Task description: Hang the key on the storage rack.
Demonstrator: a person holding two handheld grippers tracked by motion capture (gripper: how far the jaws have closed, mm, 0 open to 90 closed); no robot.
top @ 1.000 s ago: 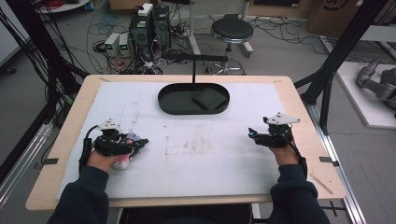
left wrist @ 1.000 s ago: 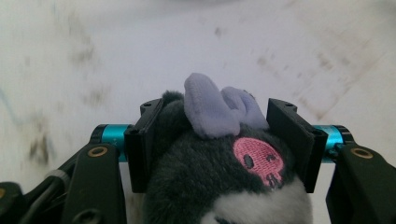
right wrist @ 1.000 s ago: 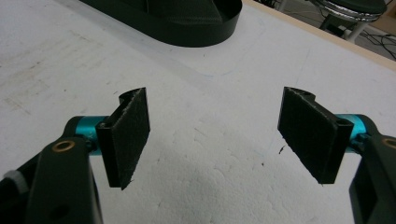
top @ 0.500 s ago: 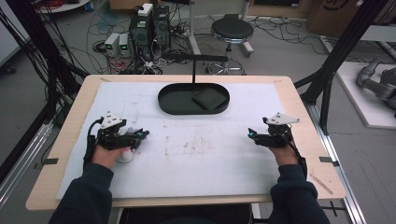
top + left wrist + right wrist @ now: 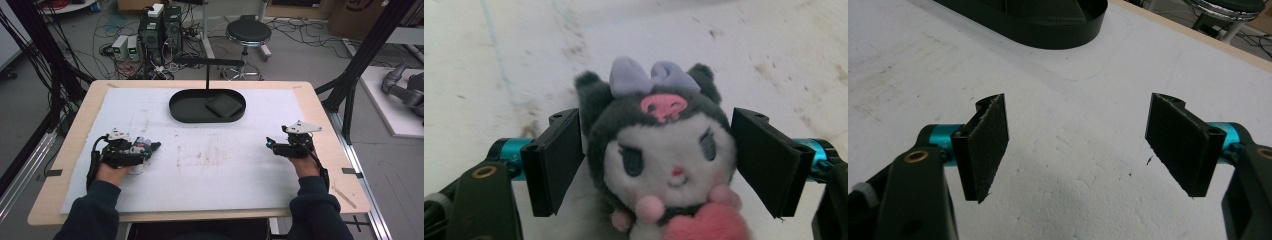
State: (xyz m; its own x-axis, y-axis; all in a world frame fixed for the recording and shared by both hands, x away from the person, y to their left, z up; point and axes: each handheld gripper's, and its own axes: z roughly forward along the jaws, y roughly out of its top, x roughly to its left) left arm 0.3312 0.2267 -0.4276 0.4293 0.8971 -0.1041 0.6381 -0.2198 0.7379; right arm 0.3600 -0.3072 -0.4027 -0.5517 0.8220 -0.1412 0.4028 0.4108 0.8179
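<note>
White mat (image 5: pixel 210 165): left gripper (image 5: pixel 659 155) spread around plush toy (image 5: pixel 664 165), seemingly untouched; right gripper (image 5: pixel 1083 145) spread, empty.

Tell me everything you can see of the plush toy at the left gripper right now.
The small dark grey and white plush toy has a fuzzy fabric look: grey hood with two ears, a lilac bow, a pink skull patch, a white face with stitched eyes, pink pompoms and a pink heart at its front. It lies on the white table cover, facing the camera, between the pads of the left gripper, whose jaws have just been opening; gaps show on both sides, so neither pad presses it.
</note>
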